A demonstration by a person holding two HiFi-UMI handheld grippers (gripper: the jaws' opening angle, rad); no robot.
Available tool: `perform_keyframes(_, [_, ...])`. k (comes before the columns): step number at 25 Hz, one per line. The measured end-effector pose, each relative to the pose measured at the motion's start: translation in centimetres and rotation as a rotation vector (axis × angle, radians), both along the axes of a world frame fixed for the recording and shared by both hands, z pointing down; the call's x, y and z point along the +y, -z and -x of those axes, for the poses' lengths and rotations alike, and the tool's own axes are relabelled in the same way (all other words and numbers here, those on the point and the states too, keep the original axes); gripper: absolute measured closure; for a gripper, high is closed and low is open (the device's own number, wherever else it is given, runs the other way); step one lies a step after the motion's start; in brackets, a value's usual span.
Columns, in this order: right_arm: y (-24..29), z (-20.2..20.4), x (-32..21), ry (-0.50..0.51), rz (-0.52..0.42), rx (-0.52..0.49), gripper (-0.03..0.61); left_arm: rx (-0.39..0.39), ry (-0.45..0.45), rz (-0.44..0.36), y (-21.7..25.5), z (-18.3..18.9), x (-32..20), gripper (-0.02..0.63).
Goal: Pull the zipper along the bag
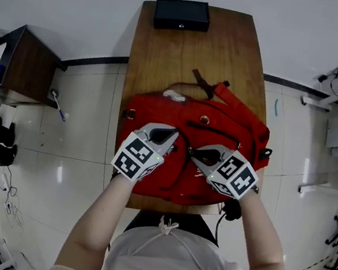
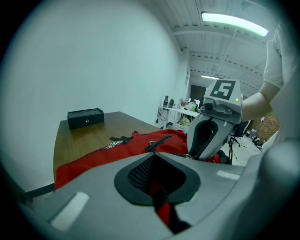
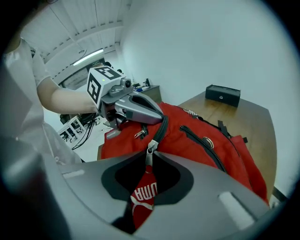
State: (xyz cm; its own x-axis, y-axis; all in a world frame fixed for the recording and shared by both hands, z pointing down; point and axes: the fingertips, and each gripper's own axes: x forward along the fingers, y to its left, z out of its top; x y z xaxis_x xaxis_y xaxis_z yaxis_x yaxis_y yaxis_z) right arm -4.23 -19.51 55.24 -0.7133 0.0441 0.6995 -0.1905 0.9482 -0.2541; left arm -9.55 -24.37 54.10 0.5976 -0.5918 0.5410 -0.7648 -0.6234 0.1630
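A red backpack (image 1: 228, 130) lies flat on the wooden table (image 1: 190, 54), with a black zipper track (image 3: 161, 129) curving across its front. My right gripper (image 1: 197, 153) (image 3: 145, 187) is shut on the red zipper pull tab (image 3: 143, 196), which hangs from the metal slider (image 3: 150, 151). My left gripper (image 1: 170, 136) (image 2: 158, 190) sits close beside it. It is shut on a fold of the bag's red fabric and black trim (image 2: 161, 206). Each gripper shows in the other's view, a short way apart over the bag's middle.
A black box (image 1: 182, 14) stands at the table's far end. The bag's straps (image 1: 207, 86) trail onto bare wood behind it. A dark side table (image 1: 28, 67) stands on the tiled floor to the left. The person's torso is at the table's near edge.
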Motion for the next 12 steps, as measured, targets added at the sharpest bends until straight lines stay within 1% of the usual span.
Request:
perform_keyframes(4, [-0.3, 0.0, 0.9, -0.078, 0.006, 0.006, 0.528, 0.006, -0.018, 0.002, 0.0, 0.1, 0.2, 0.606])
perform_keyframes(9, [-0.6, -0.1, 1.6, -0.147, 0.010, 0.010, 0.526, 0.011, -0.029, 0.005, -0.1, 0.1, 0.3, 0.607])
perform_keyframes(12, [-0.9, -0.2, 2.0, -0.186, 0.031, 0.005, 0.526, 0.016, -0.032, 0.012, -0.1, 0.1, 0.2, 0.607])
